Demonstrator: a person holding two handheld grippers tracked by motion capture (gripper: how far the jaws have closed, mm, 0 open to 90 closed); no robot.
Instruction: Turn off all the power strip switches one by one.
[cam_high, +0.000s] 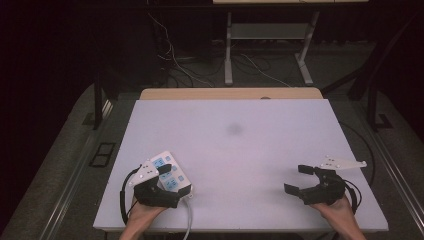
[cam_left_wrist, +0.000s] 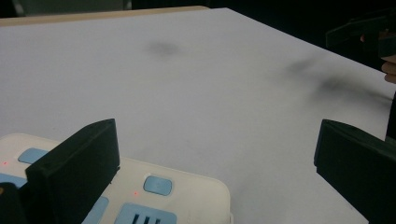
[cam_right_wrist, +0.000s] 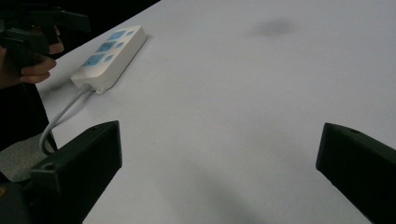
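left gripper (cam_high: 162, 176) hovers with its jaws spread wide and nothing between them, right over the near end of the power strip (cam_high: 172, 176). the strip's long axis runs ahead and away from it, cord (cam_high: 189, 220) trailing back. right gripper (cam_high: 299, 179), jaws also apart, sits well off to the side, so the left hand is the nearer.

The high view looks forward and down from above the near edge of a white table (cam_high: 235, 150), taking in the whole top and the dark floor beyond. The left gripper view sits low and close over a power strip (cam_left_wrist: 177, 196) at the bottom left of its frame, facing across the table. The right gripper view, equally low, looks over bare tabletop toward the same power strip (cam_right_wrist: 109, 53), far off at upper left.
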